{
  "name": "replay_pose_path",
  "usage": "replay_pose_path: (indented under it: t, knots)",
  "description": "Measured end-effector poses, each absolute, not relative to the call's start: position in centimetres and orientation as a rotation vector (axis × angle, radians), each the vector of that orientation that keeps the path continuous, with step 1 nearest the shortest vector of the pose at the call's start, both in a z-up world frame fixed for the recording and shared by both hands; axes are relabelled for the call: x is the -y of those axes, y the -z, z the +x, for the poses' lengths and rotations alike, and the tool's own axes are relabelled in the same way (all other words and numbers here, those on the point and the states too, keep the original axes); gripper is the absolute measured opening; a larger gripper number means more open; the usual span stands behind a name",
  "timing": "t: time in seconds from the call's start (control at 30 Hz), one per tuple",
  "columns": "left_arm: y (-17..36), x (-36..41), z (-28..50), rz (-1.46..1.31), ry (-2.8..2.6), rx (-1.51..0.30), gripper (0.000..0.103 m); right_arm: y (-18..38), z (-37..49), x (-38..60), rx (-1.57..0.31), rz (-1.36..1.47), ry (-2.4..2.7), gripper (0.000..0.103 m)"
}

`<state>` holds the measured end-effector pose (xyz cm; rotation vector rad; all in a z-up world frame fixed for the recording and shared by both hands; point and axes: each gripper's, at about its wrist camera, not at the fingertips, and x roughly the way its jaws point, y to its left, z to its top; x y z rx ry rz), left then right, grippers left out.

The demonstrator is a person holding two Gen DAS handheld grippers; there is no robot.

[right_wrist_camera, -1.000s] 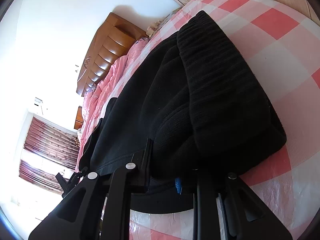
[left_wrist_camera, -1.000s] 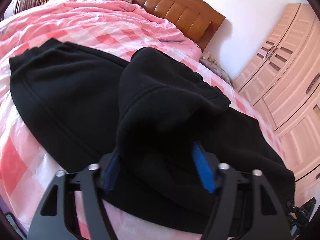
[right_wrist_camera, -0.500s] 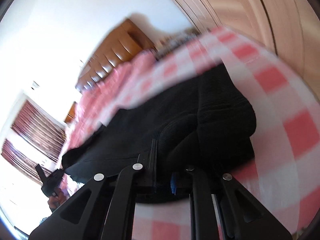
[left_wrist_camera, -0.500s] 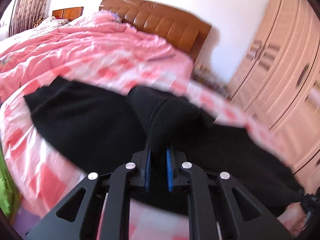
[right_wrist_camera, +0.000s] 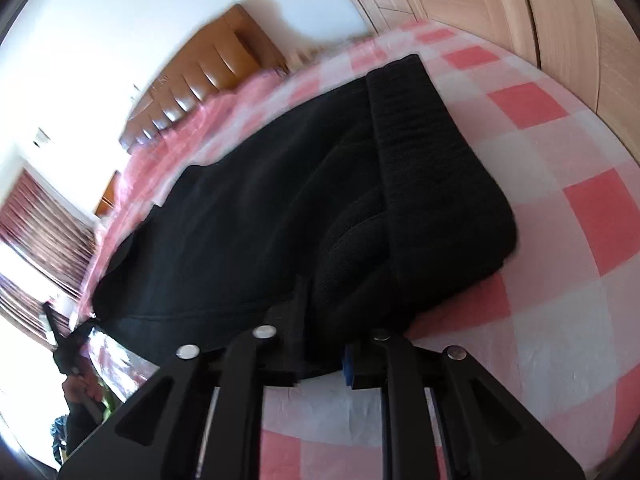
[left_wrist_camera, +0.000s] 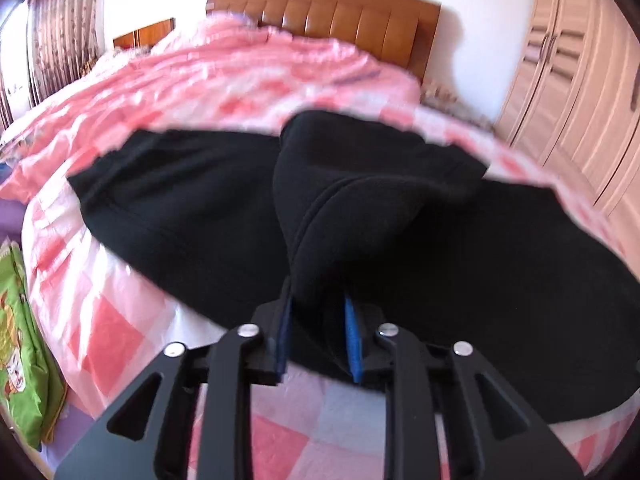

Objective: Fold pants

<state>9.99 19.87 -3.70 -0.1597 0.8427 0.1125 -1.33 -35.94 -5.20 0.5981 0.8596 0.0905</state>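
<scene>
Black fleece pants (left_wrist_camera: pixel 192 200) lie across the pink checked bed. My left gripper (left_wrist_camera: pixel 318 332) is shut on a raised ridge of the black pants fabric near the bed's front edge; the fold runs up and away from the blue pads (left_wrist_camera: pixel 353 340). My right gripper (right_wrist_camera: pixel 324 344) is shut on a bunch of the same pants (right_wrist_camera: pixel 280 208) next to the ribbed waistband (right_wrist_camera: pixel 424 152), which lies on the sheet. The fingertips of both grippers are hidden in the cloth.
A pink quilt (left_wrist_camera: pixel 240 72) is heaped toward the wooden headboard (left_wrist_camera: pixel 340 16). Light wooden wardrobes (left_wrist_camera: pixel 580 80) stand on the right. A green bag (left_wrist_camera: pixel 20 340) sits on the floor at the left. The bed sheet's edge (right_wrist_camera: pixel 560 320) is near the right gripper.
My left gripper has closed from wide open onto the fold of pants and lifted it back. My right gripper stays shut on the fabric and has drawn back a little.
</scene>
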Motion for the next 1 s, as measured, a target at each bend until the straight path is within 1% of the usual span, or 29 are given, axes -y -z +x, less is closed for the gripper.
replay_pose_path:
  t: [0.07, 0.13, 0.2, 0.27, 0.43, 0.47, 0.53, 0.63, 0.67, 0.7, 0.73, 0.8, 0.87, 1.0]
  knots:
    - [3.6, -20.0, 9.4, -0.135, -0.136, -0.823, 0.068, 4.8, -1.5, 35.8, -0.883, 0.58, -0.088, 0.018]
    - [2.9, -19.8, 8.6, -0.088, -0.163, -0.773, 0.081, 4.5, -1.9, 35.5, -0.896, 0.533, -0.057, 0.02]
    - [2.3, -19.6, 8.2, -0.039, -0.184, -0.752, 0.083, 4.0, -2.4, 35.0, -0.898, 0.486, -0.029, 0.02]
    - [1.4, -19.1, 7.6, 0.018, -0.21, -0.719, 0.091, 3.3, -2.7, 34.0, -0.896, 0.411, 0.016, 0.02]
    - [-0.3, -17.6, 6.1, 0.128, -0.249, -0.649, 0.098, 1.8, -4.0, 31.7, -0.884, 0.201, 0.133, 0.023]
    - [-0.6, -17.2, 5.9, 0.15, -0.253, -0.641, 0.098, 1.5, -4.0, 31.8, -0.877, 0.181, 0.177, 0.023]
    - [-1.1, -16.6, 5.4, 0.179, -0.252, -0.625, 0.098, -0.2, -5.6, 32.9, -0.798, 0.089, 0.401, 0.023]
    - [-1.9, -15.7, 4.6, 0.215, -0.238, -0.573, 0.102, -3.8, -7.4, 33.5, -0.65, -0.001, 0.559, 0.025]
    - [-2.3, -15.3, 4.6, 0.223, -0.223, -0.558, 0.102, -4.7, -7.3, 33.4, -0.618, -0.002, 0.535, 0.043]
    - [-2.5, -14.8, 4.9, 0.231, -0.208, -0.552, 0.102, -5.5, -6.9, 33.1, -0.597, 0.0, 0.496, 0.077]
    - [-2.8, -14.4, 5.4, 0.235, -0.199, -0.552, 0.102, -6.0, -6.1, 32.4, -0.578, 0.01, 0.398, 0.098]
    - [-3.4, -13.5, 6.6, 0.236, -0.187, -0.553, 0.102, -6.2, -4.2, 31.1, -0.573, 0.038, 0.246, 0.099]
    - [-3.9, -12.0, 9.0, 0.235, -0.141, -0.571, 0.102, -5.5, -1.0, 29.6, -0.614, 0.061, 0.145, 0.099]
    - [-3.1, -8.1, 15.0, 0.311, -0.091, -0.661, 0.102, -3.4, 4.9, 24.7, -0.678, -0.046, 0.052, 0.099]
